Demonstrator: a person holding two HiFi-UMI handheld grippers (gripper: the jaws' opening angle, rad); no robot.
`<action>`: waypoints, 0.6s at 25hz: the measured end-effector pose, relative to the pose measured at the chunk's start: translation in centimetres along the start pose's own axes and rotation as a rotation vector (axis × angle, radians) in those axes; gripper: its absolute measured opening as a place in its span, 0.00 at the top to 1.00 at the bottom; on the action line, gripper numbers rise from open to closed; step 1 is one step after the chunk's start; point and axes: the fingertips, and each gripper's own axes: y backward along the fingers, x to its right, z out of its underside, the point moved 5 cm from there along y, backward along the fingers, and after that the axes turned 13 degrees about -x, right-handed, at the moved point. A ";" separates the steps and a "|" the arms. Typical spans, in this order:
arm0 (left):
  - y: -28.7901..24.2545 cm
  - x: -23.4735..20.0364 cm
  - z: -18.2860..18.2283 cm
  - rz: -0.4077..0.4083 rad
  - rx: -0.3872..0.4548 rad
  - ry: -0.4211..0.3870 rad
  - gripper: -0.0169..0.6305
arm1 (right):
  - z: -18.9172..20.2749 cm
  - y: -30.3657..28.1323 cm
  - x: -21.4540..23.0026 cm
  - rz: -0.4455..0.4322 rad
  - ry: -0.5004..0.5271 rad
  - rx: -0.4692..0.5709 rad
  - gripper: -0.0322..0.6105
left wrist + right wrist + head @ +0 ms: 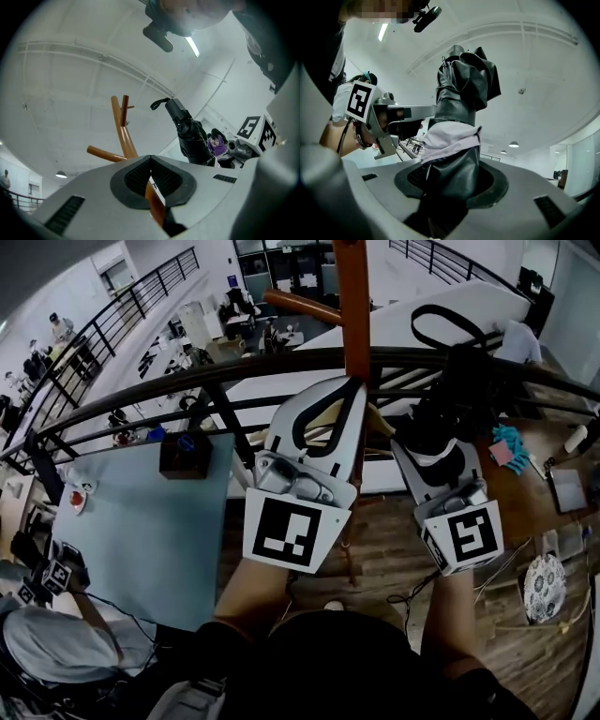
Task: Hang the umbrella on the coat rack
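In the head view the wooden coat rack [352,296] rises just beyond a black railing, one peg [300,306] sticking out to the left. My right gripper [429,432] is shut on a folded black umbrella [457,367], which stands upright with its strap loop [448,324] on top, right of the pole. The right gripper view shows the umbrella [461,103] filling the jaws, a pale band around it. My left gripper [353,383] has its tips together beside the pole, holding nothing. In the left gripper view the rack [123,131] stands ahead, with the umbrella [190,133] to its right.
The curved black railing [141,395] crosses in front of me, with a lower floor beyond it. A light blue table [141,531] with a dark box [185,454] lies at left, where another person [56,643] sits. A patterned plate [544,587] and a teal cloth [511,446] lie at right.
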 end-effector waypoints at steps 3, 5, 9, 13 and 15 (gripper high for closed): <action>-0.6 -0.5 -1.3 -0.009 0.009 -0.019 0.95 | -1.0 -0.4 0.9 -0.003 0.002 0.021 0.61; -1.3 -0.8 -2.1 -0.018 0.011 -0.036 0.95 | -1.7 -0.7 1.6 -0.004 0.007 0.038 0.61; -2.6 -1.3 -3.5 -0.041 0.016 -0.055 0.95 | -3.0 -1.3 3.4 -0.016 0.018 0.069 0.61; -3.7 -2.0 -4.7 -0.076 0.013 -0.071 0.95 | -4.3 -2.0 5.2 -0.034 0.035 0.098 0.61; -4.1 -2.4 -5.2 -0.091 0.013 -0.080 0.95 | -4.9 -2.5 5.9 -0.043 0.042 0.111 0.61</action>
